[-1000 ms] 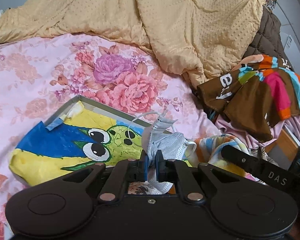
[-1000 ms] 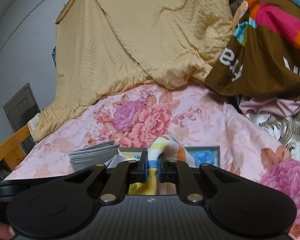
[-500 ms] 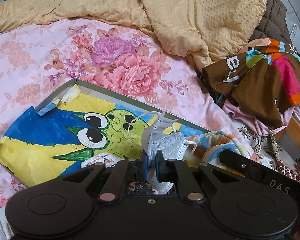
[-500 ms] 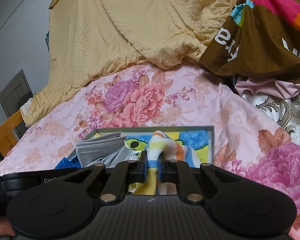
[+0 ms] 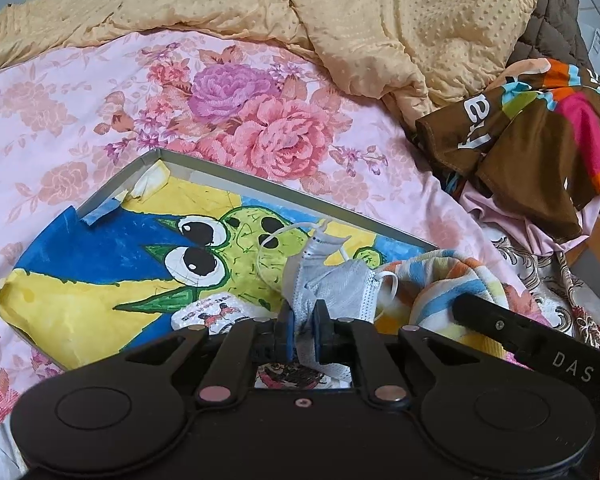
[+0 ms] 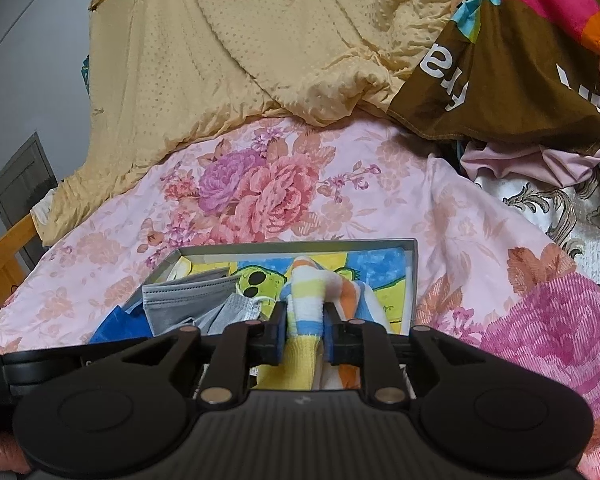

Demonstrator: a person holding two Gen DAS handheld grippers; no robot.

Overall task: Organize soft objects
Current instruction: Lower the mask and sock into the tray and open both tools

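Soft, even daylight fills both views, bright enough that colours read clearly and shadows stay faint. The black body of the left hand-held gripper point(image 5: 302, 330) shows a dull sheen, and the right hand-held gripper point(image 6: 303, 334) looks matte. Fisheye distortion bends everything away from each hand-held gripper, with dark vignetted corners. The yellow blanket point(image 5: 380, 20) beyond is slightly soft, and focus holds near the fingers.
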